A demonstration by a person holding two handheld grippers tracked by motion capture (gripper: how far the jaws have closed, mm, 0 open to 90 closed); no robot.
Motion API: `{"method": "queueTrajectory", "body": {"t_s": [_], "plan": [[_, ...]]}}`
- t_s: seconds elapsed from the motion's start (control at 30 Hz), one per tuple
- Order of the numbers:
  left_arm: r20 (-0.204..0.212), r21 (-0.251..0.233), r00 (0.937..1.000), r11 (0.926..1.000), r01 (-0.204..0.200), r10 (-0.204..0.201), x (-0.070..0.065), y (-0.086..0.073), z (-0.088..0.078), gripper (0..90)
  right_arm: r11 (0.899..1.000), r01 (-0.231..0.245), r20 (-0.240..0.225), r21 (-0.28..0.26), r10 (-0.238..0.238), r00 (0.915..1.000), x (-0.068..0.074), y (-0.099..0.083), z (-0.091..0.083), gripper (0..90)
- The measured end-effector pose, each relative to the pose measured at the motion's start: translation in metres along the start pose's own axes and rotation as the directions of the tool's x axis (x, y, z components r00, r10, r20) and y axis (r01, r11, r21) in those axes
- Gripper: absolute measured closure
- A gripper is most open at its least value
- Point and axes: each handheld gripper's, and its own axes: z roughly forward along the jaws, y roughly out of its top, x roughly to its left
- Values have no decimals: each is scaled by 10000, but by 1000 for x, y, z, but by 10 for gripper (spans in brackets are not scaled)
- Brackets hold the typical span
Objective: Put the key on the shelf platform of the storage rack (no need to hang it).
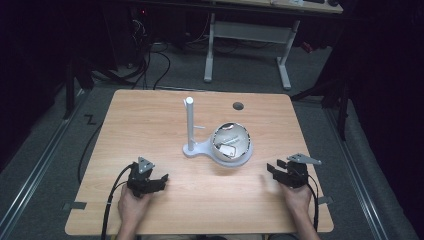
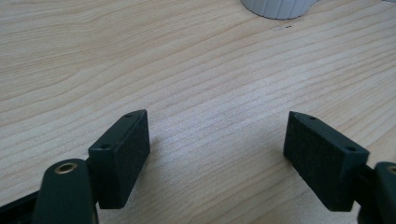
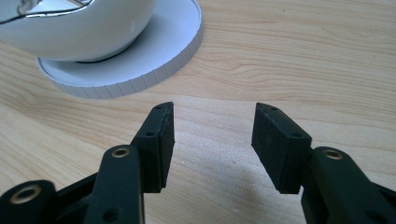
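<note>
Both sets of jaws spread wide, empty — left gripper (image 1: 159, 180), right gripper (image 1: 272, 171). Could clip white bowl (image 1: 231, 141) off its stand base (image 1: 197, 149) — careless reach.

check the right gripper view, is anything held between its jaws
No, the right gripper stands open with only bare table between its pads, and the white bowl on its stand sits farther off, untouched.

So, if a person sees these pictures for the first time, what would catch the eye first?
Probably the white bowl on its round white base in the middle of the wooden table, with a thin white post standing upright just left of it. Next, the two black grippers near the front edge: the left gripper and the right gripper, both open with nothing between them.
</note>
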Motion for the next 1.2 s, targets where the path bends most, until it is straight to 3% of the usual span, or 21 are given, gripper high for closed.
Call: {"method": "queueTrajectory", "body": {"t_s": [0.23, 0.53, 0.7, 1.2], "plan": [[1, 1, 10000, 10000, 0, 0, 0, 0, 0, 230, 9990, 416, 317, 165, -421, 9986, 2, -3, 7, 479], [0, 1, 10000, 10000, -3, 3, 0, 0, 0, 230, 9971, 530, 662, 537, -565, 9962, 4, -9, 15, 463], [-12, 7, 10000, 10000, -18, 18, 0, 0, 0, 231, 9941, 781, 707, 758, -835, 9940, 6, -10, 18, 434], [3, -2, 10000, 10000, 7, -7, 0, 0, 0, 230, 9939, 779, 705, 779, -834, 9940, 6, -10, 18, 414]]}}
